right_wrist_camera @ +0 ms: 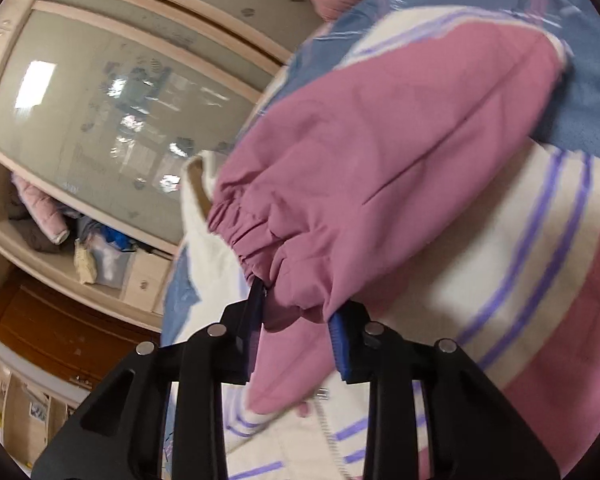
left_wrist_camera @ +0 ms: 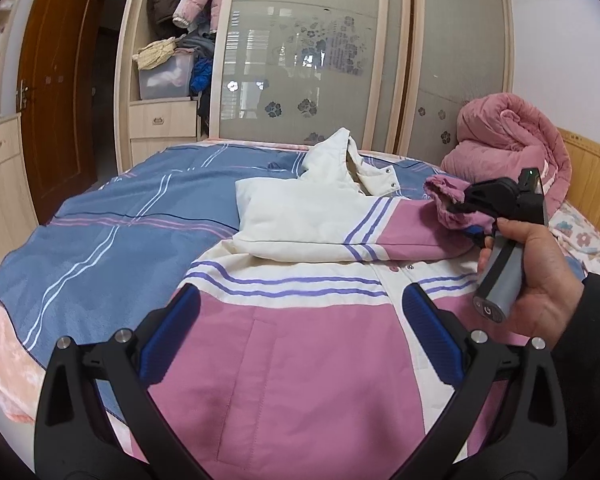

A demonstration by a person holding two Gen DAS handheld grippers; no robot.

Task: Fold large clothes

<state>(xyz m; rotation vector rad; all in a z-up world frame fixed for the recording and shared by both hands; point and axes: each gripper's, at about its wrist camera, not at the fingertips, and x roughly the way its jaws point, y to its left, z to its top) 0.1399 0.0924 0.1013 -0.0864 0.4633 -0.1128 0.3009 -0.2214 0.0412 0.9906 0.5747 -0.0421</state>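
Pink-and-white jacket [left_wrist_camera: 300,320] spread on the blue bedspread [left_wrist_camera: 120,220]. Right gripper [right_wrist_camera: 296,304] clamps the pink sleeve cuff [right_wrist_camera: 252,232], raised above the jacket body. Left gripper [left_wrist_camera: 300,304] hovers over the jacket, jaws apart, holding nothing.

Bedroom with a wardrobe wall

A cream wardrobe [left_wrist_camera: 340,60] with frosted, flower-printed sliding doors stands behind the bed [left_wrist_camera: 100,216]; a brown wooden door [left_wrist_camera: 60,92] is at left, a rolled pink quilt [left_wrist_camera: 512,144] by the wooden headboard [left_wrist_camera: 596,184].

The jacket [left_wrist_camera: 300,340] is pink and cream with purple stripes (hood cream); the bedspread [left_wrist_camera: 112,216] is blue plaid.
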